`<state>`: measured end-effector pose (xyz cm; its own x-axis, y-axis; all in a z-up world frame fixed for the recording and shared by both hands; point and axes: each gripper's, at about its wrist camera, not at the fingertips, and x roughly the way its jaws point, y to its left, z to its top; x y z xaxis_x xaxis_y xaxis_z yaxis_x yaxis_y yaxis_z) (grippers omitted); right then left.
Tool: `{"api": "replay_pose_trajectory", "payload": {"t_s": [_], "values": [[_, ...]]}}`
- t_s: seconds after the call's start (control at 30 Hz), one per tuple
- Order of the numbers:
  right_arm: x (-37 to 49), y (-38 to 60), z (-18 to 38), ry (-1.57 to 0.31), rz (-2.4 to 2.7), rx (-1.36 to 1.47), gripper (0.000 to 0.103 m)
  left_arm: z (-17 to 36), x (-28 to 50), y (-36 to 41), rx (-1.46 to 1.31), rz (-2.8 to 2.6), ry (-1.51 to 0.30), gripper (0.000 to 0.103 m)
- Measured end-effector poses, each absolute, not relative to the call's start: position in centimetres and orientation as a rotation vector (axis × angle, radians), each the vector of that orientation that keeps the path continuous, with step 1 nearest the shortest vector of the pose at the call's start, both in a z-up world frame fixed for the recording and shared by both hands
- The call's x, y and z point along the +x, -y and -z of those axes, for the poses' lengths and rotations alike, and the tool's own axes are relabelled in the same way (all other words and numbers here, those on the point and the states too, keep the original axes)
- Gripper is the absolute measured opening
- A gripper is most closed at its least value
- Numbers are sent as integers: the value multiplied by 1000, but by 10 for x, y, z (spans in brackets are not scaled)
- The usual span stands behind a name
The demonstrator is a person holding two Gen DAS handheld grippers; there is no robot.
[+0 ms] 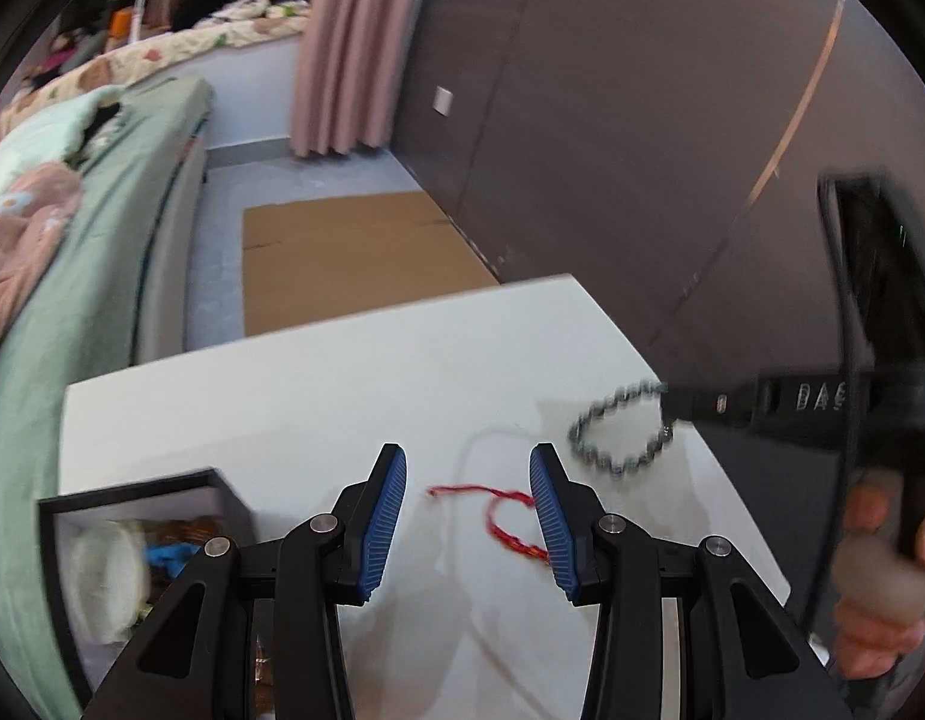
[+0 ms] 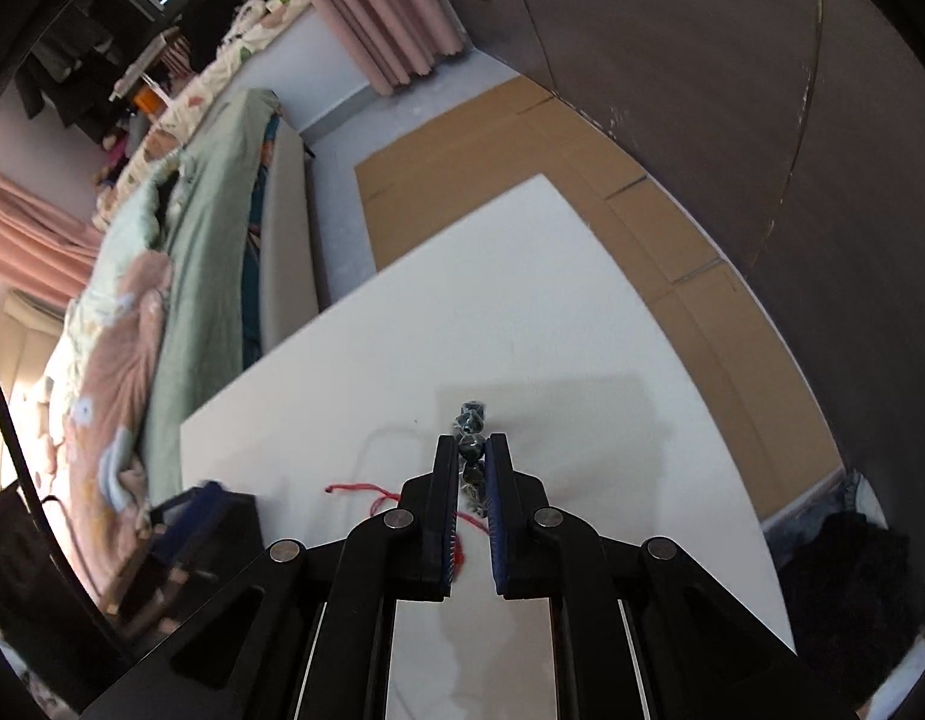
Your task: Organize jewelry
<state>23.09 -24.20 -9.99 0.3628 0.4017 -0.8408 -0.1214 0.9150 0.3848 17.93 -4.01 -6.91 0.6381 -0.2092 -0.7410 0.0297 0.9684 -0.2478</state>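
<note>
Lying on the table (image 1: 342,372): 1 red bracelet (image 1: 510,516); right tool (image 2: 469,450) clamps 1 beaded bracelet (image 1: 621,429); left tool (image 1: 468,468) apart.

left gripper (image 1: 468,480) over white tabletop (image 1: 318,384), jaws apart, red cord bracelet (image 1: 510,516) lying between them. right gripper (image 1: 672,405) lifting grey beaded bracelet (image 1: 621,429). dark box (image 1: 132,546) at left.

Soft, even daylight, brightest at far left. Faint shadows on the white desk (image 2: 522,312). Motion blur on bracelet (image 1: 621,429) and box (image 1: 132,540). Strong fisheye bending, dark corners.
</note>
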Motion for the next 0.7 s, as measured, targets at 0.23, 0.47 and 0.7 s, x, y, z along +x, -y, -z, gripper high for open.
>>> {"api": "replay_pose_trajectory", "payload": {"t_s": [0.23,0.47,0.7], "values": [[238,261,92,-1132,-317,321,10,93,184,70,-142,172,-959,45],[239,268,90,-1129,-313,356,10,116,189,83,-119,144,-1029,45],[236,266,90,-1134,-315,355,10,125,184,97,-28,102,-1049,47]]}}
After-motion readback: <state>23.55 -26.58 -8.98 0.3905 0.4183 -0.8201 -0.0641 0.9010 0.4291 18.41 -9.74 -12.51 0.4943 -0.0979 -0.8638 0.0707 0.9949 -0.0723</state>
